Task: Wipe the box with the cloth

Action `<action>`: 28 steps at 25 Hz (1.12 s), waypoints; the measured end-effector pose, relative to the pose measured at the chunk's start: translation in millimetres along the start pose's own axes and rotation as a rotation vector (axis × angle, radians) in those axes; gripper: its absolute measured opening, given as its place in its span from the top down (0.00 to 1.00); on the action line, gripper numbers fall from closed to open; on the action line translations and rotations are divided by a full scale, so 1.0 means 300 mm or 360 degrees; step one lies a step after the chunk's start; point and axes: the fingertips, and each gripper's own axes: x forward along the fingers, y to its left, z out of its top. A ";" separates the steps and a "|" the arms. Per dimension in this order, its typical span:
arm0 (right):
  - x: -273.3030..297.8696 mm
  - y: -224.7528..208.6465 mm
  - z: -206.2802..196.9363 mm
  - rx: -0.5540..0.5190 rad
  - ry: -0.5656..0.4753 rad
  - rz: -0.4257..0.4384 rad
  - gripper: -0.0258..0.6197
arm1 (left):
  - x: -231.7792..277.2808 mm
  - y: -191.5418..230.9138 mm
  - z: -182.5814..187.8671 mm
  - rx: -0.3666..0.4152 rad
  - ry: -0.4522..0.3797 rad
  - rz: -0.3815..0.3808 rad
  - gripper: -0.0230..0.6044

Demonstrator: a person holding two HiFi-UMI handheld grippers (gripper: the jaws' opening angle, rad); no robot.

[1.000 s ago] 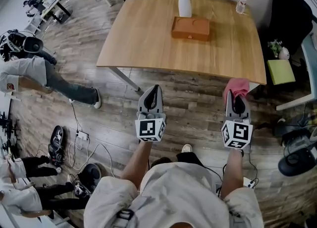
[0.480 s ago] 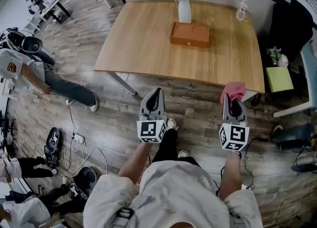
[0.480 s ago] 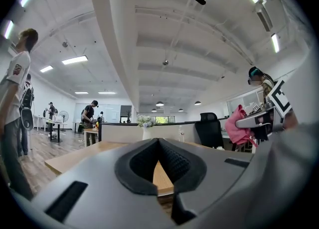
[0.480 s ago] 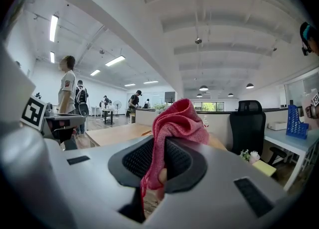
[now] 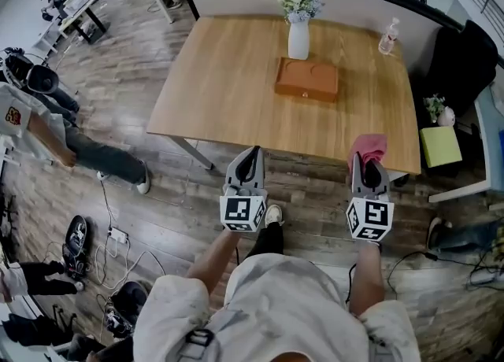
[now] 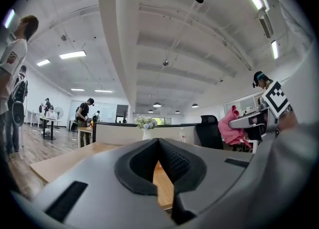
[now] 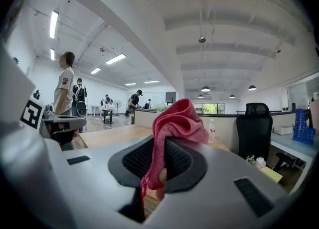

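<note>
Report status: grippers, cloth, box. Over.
Left gripper shut, empty. Right gripper shut on pink cloth. Box on table, not yet touched, both grippers well short of it. Vase stands close behind box.

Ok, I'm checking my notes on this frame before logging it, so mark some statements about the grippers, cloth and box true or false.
1. The right hand-held gripper is shut on the cloth. True.
2. The left hand-held gripper is open. False: its jaws are together, on nothing.
3. The cloth touches the box. False: the box lies mid-table, well apart from it.
4. A vase with flowers stands beside the box. True.
</note>
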 end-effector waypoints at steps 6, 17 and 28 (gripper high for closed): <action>0.148 0.034 0.038 -0.0028 0.0031 0.0035 0.86 | 0.109 0.108 0.006 0.0025 0.0019 0.0004 0.95; 0.433 0.105 0.085 -0.0044 0.0032 0.0081 0.86 | 0.299 0.300 0.013 0.0000 -0.0006 0.0027 0.95; 0.662 0.135 0.118 0.0032 0.0014 0.0135 0.86 | 0.540 0.386 0.054 0.0015 -0.0051 -0.0055 0.95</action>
